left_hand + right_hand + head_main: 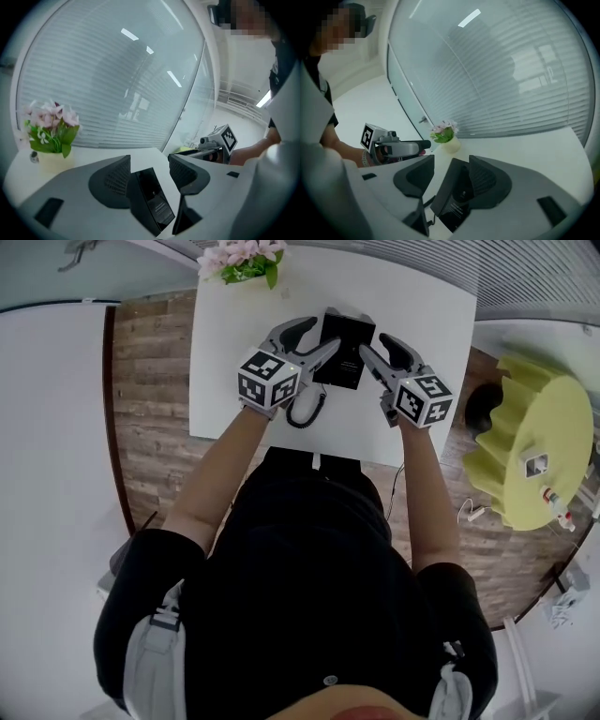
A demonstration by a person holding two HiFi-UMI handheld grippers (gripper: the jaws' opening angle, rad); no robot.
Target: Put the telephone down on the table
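Observation:
A black telephone [344,351] lies on the white table [422,315], its coiled cord [305,413] trailing toward the near edge. My left gripper [314,343] sits at the phone's left side and my right gripper [382,352] at its right side. In the left gripper view the telephone [152,201] stands slanted between the spread jaws of the left gripper [150,161], against the left one, with white table showing before the right one. In the right gripper view the telephone [457,199] leans on the right jaw of the right gripper [452,161], apart from the left jaw.
A pot of pink flowers [246,261] stands at the table's far left corner. Wooden floor [150,381] lies left of the table. A yellow-green round table [539,451] with small items stands to the right, and a dark object [483,404] lies beside it.

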